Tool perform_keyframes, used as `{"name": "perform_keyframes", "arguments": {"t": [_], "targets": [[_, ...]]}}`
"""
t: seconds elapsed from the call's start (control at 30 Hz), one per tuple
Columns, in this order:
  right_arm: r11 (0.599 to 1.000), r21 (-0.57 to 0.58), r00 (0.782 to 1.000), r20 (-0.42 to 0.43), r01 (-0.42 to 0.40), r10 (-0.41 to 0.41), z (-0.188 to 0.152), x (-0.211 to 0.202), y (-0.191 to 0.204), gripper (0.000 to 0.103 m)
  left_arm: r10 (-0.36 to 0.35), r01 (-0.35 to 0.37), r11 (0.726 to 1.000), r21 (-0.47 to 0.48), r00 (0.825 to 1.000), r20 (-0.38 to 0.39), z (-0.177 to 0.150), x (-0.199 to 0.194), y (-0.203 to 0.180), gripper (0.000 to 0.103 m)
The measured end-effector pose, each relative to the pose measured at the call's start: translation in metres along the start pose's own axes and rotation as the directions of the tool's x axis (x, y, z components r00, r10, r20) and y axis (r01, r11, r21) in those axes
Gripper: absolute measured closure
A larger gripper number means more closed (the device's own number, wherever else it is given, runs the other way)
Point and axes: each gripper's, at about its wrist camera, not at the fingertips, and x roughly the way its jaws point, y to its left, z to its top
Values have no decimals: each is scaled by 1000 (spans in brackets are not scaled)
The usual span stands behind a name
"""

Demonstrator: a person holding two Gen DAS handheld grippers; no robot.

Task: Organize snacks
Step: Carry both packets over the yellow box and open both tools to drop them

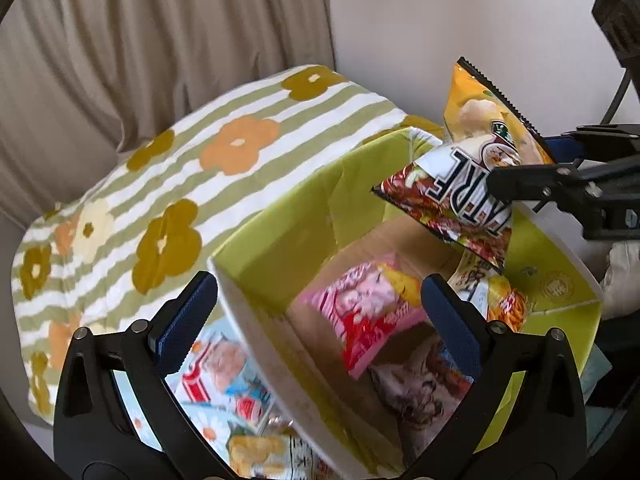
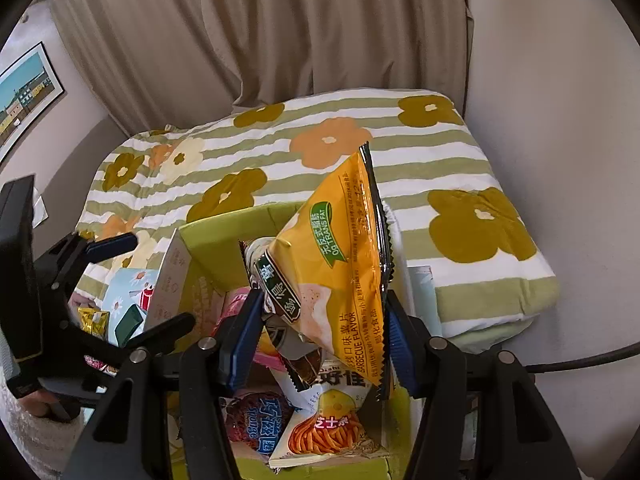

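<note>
The yellow chip bag (image 2: pixel 340 280) reads "0g TRANS FAT" and "BARBECUE FLAVOR", beside Chinese characters.

My yellow barbecue chip bag (image 2: pixel 340 280) stands upright, pinched together with a red-and-white packet (image 1: pixel 452 200) above the lime-green box (image 1: pixel 280 232). Inside the box lie a pink-and-red packet (image 1: pixel 368 312), a cheese-noodle pack (image 2: pixel 328 432) and a purple pouch (image 2: pixel 260 420), overlapping.
</note>
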Motion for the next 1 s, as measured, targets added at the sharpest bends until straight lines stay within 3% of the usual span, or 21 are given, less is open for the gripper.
{"name": "perform_keyframes", "arguments": {"t": [0.2, 0.37, 0.43, 0.47, 0.5, 0.77, 1.0], "targets": [[1000, -6, 999, -39, -22, 22, 5, 16, 3, 49, -18, 18, 998, -68, 1000, -9, -16, -10, 16, 2], [998, -12, 996, -67, -54, 53, 7, 27, 6, 43, -10, 9, 996, -89, 1000, -3, -22, -17, 20, 2], [999, -13, 998, -41, -50, 50, 7, 28, 6, 31, -11, 11, 995, -102, 1000, 1, -25, -20, 22, 2], [999, -11, 999, -22, -46, 46, 7, 27, 6, 12, -10, 10, 994, -107, 1000, 2, -27, -21, 22, 2], [999, -6, 999, -2, -46, 46, 6, 24, 6, 0, -8, 8, 994, -113, 1000, 1, -29, -23, 22, 2], [996, -46, 997, 11, -78, 78, -11, -2, 16, 1, 0, 2, 985, -174, 1000, 10, -50, -48, 20, 2], [989, -94, 991, 48, -116, 121, -20, -31, 34, 0, 59, -48, 976, -211, 997, 46, -64, -87, 16, 2]]}}
